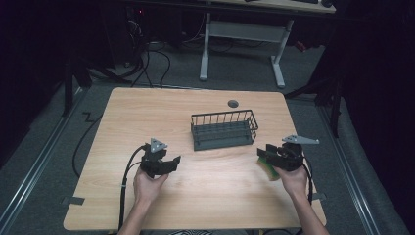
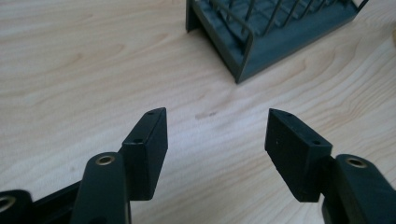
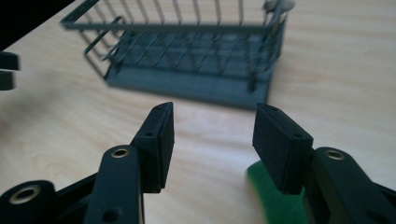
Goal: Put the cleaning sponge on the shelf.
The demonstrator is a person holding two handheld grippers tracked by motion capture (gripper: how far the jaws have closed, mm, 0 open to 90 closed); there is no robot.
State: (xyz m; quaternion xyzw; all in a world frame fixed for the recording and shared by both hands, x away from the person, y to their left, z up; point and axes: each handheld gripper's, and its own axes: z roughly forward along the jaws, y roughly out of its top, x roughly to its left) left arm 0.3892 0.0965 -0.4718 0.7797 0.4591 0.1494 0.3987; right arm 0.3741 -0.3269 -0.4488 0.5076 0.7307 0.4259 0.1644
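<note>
The right gripper (image 1: 268, 152) is held just above a sponge (image 1: 268, 167), green on one side and yellow on the other, which lies flat on the table (image 1: 117, 112) near the right edge. Its jaws are spread apart and nothing is held between them. In the right gripper view the green side (image 3: 275, 200) is seen under the right jaw, not between the two. Before the jaws are closed, the gripper should be moved sideways until the sponge is centred, then lowered so that both long sides are caught. The wire basket (image 1: 224, 129) stands near, behind the sponge, and is probably the target. The left gripper (image 1: 166, 164) is also open and empty, well apart from the sponge
</note>
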